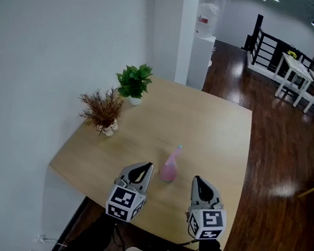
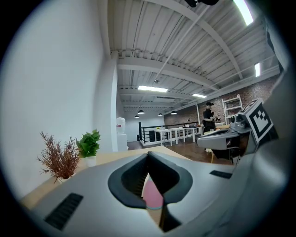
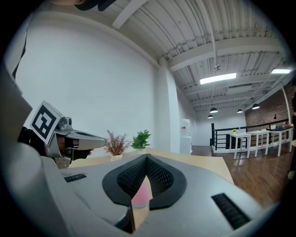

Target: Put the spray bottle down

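Observation:
A pink spray bottle [image 1: 170,165] stands upright on the wooden table [image 1: 216,132], near its front edge. My left gripper [image 1: 148,165] is just to its left and my right gripper [image 1: 197,179] just to its right, both apart from it. Each has its jaws shut tip to tip with nothing held. In the left gripper view, the left gripper [image 2: 148,155] shows a sliver of the pink bottle [image 2: 152,194] behind the gap under its tips. The right gripper [image 3: 147,157] frames the bottle [image 3: 141,195] the same way in its own view.
A green potted plant [image 1: 134,82] and a dried reddish plant [image 1: 102,110] stand at the table's left side by the white wall. A water dispenser [image 1: 203,40] and white tables [image 1: 309,79] are farther back on the dark wood floor. A person [image 2: 208,115] stands far off.

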A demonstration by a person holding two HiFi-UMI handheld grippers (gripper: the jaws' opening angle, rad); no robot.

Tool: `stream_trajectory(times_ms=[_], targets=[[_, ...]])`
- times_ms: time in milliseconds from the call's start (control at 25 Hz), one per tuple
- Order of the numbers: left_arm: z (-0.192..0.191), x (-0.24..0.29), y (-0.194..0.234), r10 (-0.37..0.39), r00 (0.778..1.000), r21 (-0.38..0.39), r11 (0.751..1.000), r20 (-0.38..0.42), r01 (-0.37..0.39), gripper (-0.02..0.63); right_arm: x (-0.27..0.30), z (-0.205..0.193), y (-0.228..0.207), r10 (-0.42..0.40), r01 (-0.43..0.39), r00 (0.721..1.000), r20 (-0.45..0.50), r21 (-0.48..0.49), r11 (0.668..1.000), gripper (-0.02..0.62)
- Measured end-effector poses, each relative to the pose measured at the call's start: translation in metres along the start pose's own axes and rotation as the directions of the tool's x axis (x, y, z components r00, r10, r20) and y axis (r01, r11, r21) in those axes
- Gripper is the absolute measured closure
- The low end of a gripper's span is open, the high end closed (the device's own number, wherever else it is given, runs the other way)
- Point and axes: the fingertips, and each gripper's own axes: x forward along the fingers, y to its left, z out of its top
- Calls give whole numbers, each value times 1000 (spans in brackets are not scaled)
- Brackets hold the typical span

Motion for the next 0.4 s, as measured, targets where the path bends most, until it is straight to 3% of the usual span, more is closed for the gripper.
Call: stream_trajectory(times_ms=[400], targets=[[1, 3, 2, -6, 1000, 0, 1000, -1, 6, 600, 5, 2, 1, 3, -3, 1000, 1, 1, 1000, 615]])
